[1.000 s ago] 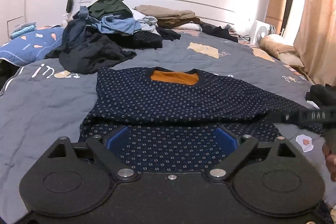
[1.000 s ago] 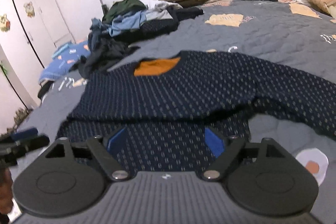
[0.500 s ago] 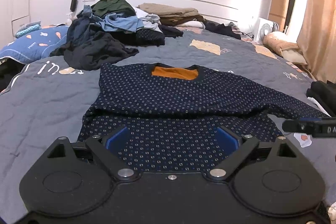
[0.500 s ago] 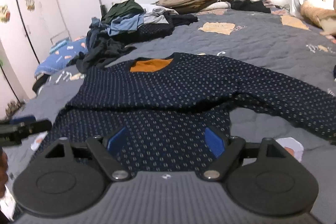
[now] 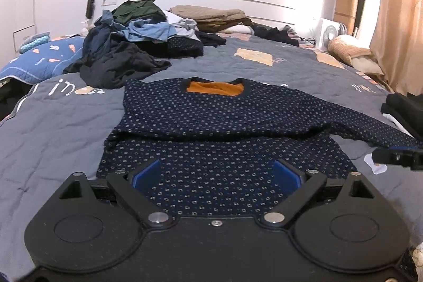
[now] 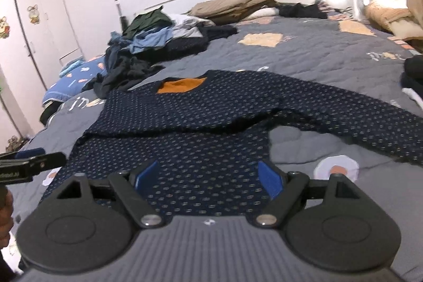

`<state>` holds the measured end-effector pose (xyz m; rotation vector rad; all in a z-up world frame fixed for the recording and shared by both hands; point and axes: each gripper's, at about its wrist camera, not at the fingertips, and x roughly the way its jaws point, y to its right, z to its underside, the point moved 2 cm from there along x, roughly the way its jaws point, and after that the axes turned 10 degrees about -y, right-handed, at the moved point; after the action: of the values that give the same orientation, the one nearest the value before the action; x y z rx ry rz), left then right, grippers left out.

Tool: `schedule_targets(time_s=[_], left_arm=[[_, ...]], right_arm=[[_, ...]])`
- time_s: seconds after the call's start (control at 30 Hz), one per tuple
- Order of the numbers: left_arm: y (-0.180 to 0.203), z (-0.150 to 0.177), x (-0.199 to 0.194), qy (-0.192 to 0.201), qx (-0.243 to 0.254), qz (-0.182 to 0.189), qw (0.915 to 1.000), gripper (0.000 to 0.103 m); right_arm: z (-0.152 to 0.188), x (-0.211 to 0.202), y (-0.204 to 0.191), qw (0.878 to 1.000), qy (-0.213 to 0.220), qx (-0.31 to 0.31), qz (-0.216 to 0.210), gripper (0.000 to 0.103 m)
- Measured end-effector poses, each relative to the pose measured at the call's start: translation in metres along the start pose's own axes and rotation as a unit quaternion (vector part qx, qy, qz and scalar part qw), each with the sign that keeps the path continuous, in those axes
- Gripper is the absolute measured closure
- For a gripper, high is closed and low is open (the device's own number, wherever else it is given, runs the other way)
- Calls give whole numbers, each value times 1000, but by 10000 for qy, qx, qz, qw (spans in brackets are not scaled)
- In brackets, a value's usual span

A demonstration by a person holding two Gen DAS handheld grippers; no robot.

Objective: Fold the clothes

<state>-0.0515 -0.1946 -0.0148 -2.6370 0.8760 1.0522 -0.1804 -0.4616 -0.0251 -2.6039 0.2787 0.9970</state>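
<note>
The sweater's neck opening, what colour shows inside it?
Orange, inside the sweater's neck opening; clearest in the left wrist view.

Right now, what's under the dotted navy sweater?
The navy sweater lies flat on the grey quilt, its left sleeve folded across the body. Orange lining shows inside the neck. Whatever lies beneath the sweater itself is hidden.

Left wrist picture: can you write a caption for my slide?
Open left hand-held gripper over a dotted navy sweater spread on a grey bed, one sleeve folded across.

White fan point(image 5: 330, 34) beside bed; curtain point(image 5: 399, 17); wardrobe point(image 6: 34, 25).
</note>
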Motion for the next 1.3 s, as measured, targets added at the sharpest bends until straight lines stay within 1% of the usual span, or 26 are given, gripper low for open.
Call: schedule_targets(time_s=[0.07, 0.17, 0.23, 0.27, 0.33, 0.4, 0.47, 0.53, 0.63, 0.73, 0.87, 0.93, 1.07, 1.17, 1.23, 1.3], left_arm=[[2, 1, 3, -4, 33, -9, 10000, 10], [3, 1, 7, -26, 19, 6, 10000, 10], [5, 1, 11, -41, 45, 8, 10000, 10], [7, 1, 12, -52, 75, 9, 10000, 10], [11, 2, 15, -67, 145, 12, 9999, 10], [15, 3, 16, -77, 224, 30, 9997, 10], [19, 4, 18, -85, 301, 51, 9995, 10], [24, 5, 17, -80, 343, 174, 9992, 10], [32, 5, 11, -59, 382, 651, 9971, 10], [46, 3, 6, -4, 510, 984, 9938, 9], [67, 3, 1, -27, 601, 1419, 9880, 7], [80, 5, -1, -78, 643, 1667, 9839, 7], [109, 15, -6, -63, 1069, 1898, 9760, 7], [128, 23, -8, -112, 1309, 2117, 9685, 7], [139, 28, -9, -161, 1408, 2282, 9632, 7], [149, 31, -8, -169, 1529, 2340, 9600, 7]], right_arm=[[0, -2, 12, 9997, 71, 173, 124, 21], [0, -4, 40, 9973, 234, 603, 356, 21], [1, -7, 60, 9934, 381, 954, 519, 21], [2, -9, 75, 9894, 489, 1232, 590, 21], [6, -14, 105, 9782, 725, 1821, 689, 21], [12, -22, 137, 9609, 975, 2453, 835, 21], [20, -28, 164, 9432, 1087, 2918, 1157, 21], [28, -37, 189, 9252, 1192, 3322, 1396, 21], [42, -49, 217, 9034, 1334, 3767, 1557, 21], [54, -58, 236, 8931, 1321, 3908, 1793, 21], [64, -63, 254, 8884, 1275, 4006, 1844, 21], [70, -64, 261, 8886, 1260, 4003, 1850, 21], [78, -66, 267, 8923, 1131, 3942, 1890, 21], [80, -65, 270, 8959, 977, 3962, 1755, 21], [82, -65, 270, 9006, 920, 3878, 1736, 21], [83, -65, 273, 8994, 901, 3917, 1717, 21]])
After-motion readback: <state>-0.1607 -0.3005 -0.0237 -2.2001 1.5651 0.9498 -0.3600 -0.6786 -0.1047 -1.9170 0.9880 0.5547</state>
